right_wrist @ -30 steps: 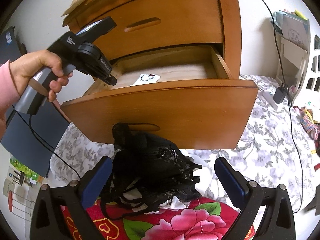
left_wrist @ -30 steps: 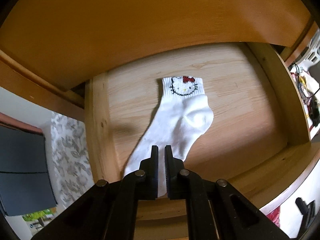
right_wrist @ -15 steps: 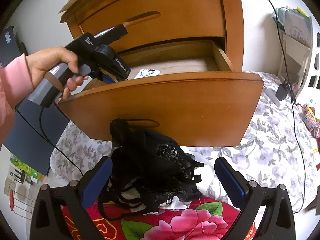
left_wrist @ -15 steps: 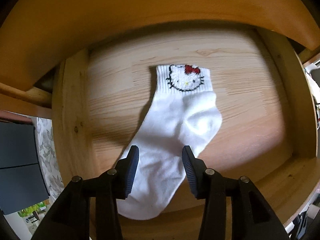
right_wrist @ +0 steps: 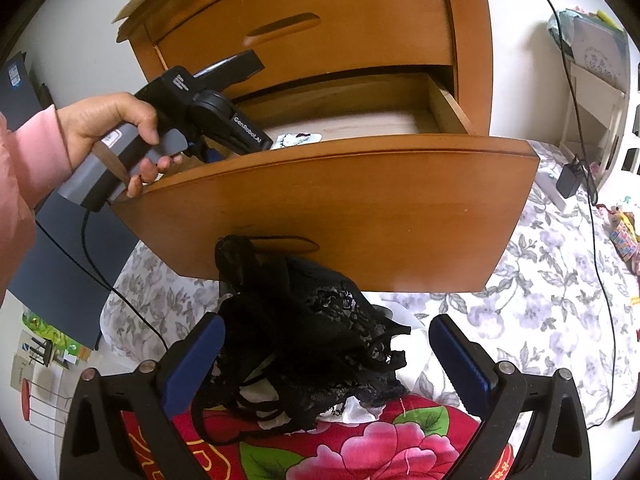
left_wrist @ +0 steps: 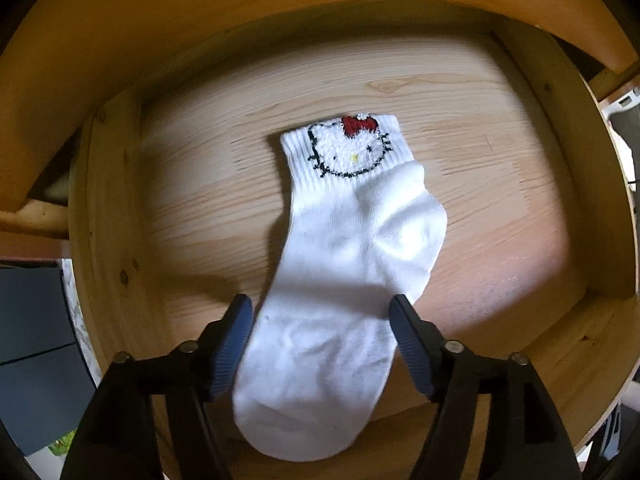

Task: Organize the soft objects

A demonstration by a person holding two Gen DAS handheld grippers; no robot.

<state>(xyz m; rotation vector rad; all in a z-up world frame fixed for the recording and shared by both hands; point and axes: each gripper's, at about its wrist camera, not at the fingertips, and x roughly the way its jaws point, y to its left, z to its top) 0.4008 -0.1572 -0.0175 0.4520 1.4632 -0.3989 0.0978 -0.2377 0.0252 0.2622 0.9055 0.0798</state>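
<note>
L tool (left_wrist: 320,312) wide open inside the pulled-out drawer (left_wrist: 460,120), holding nothing; its blue-padded fingers (left_wrist: 234,344) straddle the foot of a white sock (left_wrist: 352,264) w/o visibly pinching it. Sock lies flat on drawer floor, toe end nearest the tool and passing between the fingers, cuff w/ cat-face print and red bow at the far end, heel bulging to the tool's right. Drawer's L side wall sits just left of the L finger; bare floor both sides of sock. R-wrist view: R tool (right_wrist: 326,354) also wide open, gripping nothing. Between its fingers, just ahead, a heap of black lace garments (right_wrist: 308,344) sits on a red floral fabric (right_wrist: 360,448), some white cloth under the lace; can't tell if finger pads touch the lace. Beyond the heap, drawer front (right_wrist: 328,208) of the wooden nightstand (right_wrist: 360,12), upper drawer shut. Same view shows the L tool (right_wrist: 216,120) up-left of R tool, held by a hand (right_wrist: 120,128) in pink sleeve, nose dipping over the drawer front; sock cuff (right_wrist: 298,139) just visible inside. Grey floral bed sheet (right_wrist: 540,300) spreads to R tool's right, cable across it.
</note>
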